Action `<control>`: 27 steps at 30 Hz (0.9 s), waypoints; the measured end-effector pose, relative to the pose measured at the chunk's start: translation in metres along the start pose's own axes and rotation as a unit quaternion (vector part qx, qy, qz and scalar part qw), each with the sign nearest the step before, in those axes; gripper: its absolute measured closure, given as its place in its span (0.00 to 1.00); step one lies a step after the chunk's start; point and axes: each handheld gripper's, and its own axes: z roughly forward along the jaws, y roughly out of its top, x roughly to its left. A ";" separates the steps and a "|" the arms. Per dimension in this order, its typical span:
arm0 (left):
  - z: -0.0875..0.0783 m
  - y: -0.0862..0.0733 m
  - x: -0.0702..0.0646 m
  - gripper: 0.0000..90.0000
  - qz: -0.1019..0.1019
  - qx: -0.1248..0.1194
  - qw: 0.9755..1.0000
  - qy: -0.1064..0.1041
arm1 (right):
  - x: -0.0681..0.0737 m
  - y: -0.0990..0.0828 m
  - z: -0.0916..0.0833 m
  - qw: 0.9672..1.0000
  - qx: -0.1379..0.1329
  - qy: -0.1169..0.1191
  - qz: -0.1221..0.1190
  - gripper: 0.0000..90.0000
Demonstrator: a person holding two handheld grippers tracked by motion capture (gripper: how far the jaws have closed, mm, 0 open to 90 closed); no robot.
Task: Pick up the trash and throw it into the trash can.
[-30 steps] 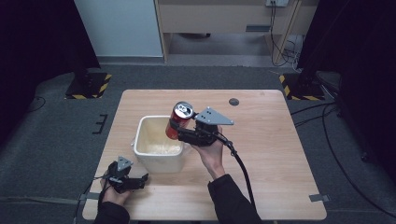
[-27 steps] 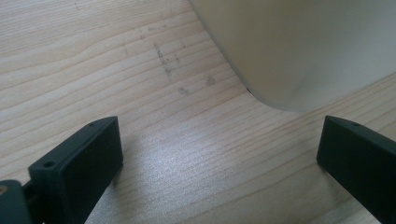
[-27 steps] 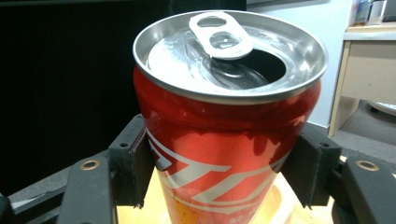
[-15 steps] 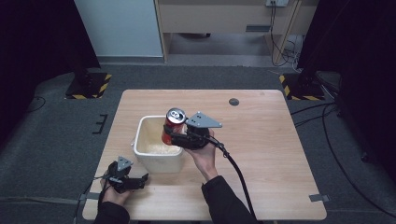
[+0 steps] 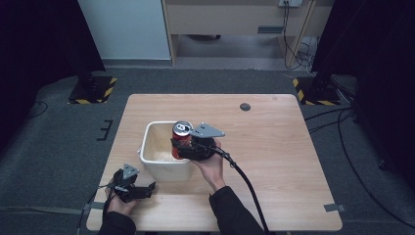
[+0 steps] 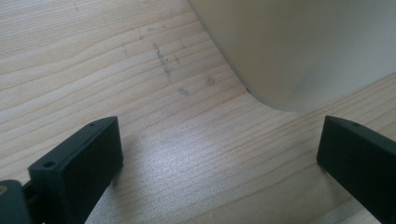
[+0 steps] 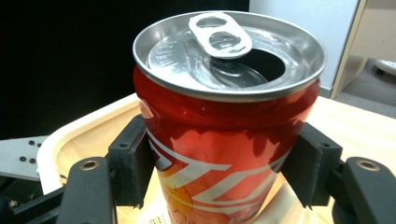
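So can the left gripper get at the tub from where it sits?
Probably yes. The left gripper rests open on the table beside the tub, whose near wall faces its jaws with bare wood between. The right gripper holds the can over it.

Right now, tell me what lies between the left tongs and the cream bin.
Only bare wooden table. In the left gripper view, the left tongs stand open and empty, with the cream bin just ahead and untouched.

Person wearing dark sleeves, holding two black grippers: right gripper (image 5: 182, 147) bearing a grey triangular plate, black cable trailing.
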 end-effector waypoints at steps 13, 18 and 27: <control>0.000 0.000 0.000 0.00 0.000 0.000 1.000 0.000 | 0.002 -0.008 0.007 1.000 0.027 0.007 -0.009 0.34; 0.000 0.000 0.000 0.00 0.000 0.000 1.000 0.000 | 0.003 -0.008 0.006 1.000 0.027 0.009 -0.007 0.32; 0.000 0.000 0.000 0.00 0.000 0.000 1.000 0.000 | 0.000 0.000 -0.004 1.000 0.011 0.008 -0.006 0.28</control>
